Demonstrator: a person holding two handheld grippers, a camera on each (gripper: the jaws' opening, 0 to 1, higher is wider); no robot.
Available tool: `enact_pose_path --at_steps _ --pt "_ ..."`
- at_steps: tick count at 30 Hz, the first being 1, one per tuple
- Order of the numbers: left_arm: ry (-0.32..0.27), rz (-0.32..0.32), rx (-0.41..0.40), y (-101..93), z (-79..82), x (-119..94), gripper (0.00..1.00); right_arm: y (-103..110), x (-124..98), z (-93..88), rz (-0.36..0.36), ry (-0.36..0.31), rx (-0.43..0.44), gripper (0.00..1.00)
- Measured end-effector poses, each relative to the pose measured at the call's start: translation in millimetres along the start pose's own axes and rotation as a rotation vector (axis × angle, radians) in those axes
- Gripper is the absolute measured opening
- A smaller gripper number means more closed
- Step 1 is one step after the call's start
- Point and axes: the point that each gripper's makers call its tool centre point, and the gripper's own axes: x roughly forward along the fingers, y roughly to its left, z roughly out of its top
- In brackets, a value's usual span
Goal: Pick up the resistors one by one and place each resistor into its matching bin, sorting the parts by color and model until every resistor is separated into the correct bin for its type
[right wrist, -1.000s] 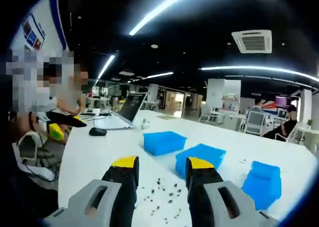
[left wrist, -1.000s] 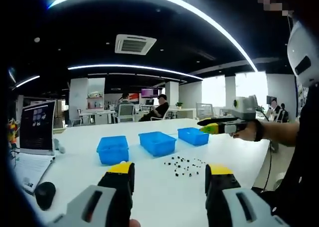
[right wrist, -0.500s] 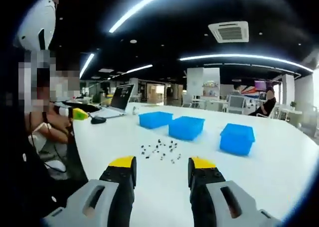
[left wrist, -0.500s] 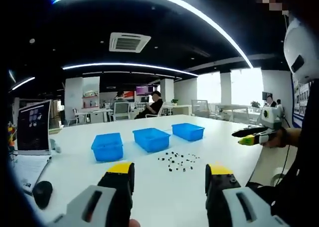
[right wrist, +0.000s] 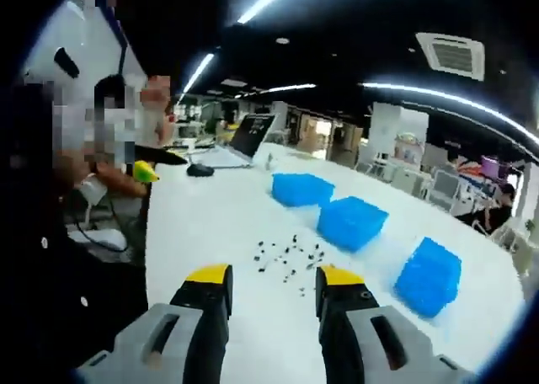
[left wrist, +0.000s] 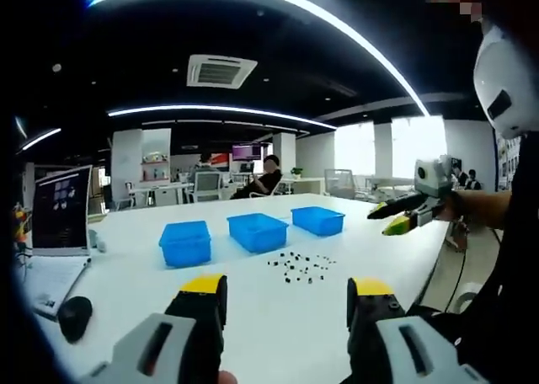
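Your left gripper (left wrist: 286, 296) had its jaws spread wide with nothing between them, and your right gripper (right wrist: 268, 285) was the same: parted and empty. Both hung above the white table (left wrist: 278, 317), short of the parts.

The resistors (left wrist: 299, 267) lay as a loose scatter of small dark pieces on the bare tabletop, just in front of the three blue bins (left wrist: 257, 232); in the right gripper view the scatter (right wrist: 290, 258) sat just ahead of your jaws, with the bins (right wrist: 352, 222) in a row beyond. I could not tell whether any bin already held parts, since their insides were hidden. By my reading the sorting had hardly begun and the whole pile was left.

Around the pile the table was open, so you had free room to descend. A laptop (left wrist: 59, 216) and a mouse (left wrist: 74, 315) sat well apart at the left. The table's near edge ran close under your jaws.
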Motion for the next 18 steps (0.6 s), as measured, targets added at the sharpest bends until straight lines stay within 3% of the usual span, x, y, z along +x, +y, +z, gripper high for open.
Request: enact_pose_path --at_steps 2,6,12,18 --pt "-0.002 -0.002 -0.005 -0.2 -1.0 -1 0.59 -2 9 4.2 0.072 0.019 -0.078 0.40" --pt "0.009 -0.001 -0.004 0.3 -6.2 -3 0.59 -1 30 8.3 0.249 0.089 -0.153 0.38" --pt "0.027 -0.024 0.002 -4.9 -13.3 -6 0.60 5 64 13.6 0.426 0.202 -0.295 0.35" --pt "0.054 -0.042 0.004 -6.9 -20.8 -7 0.62 24 100 -0.6 0.590 0.332 -0.442 0.32"
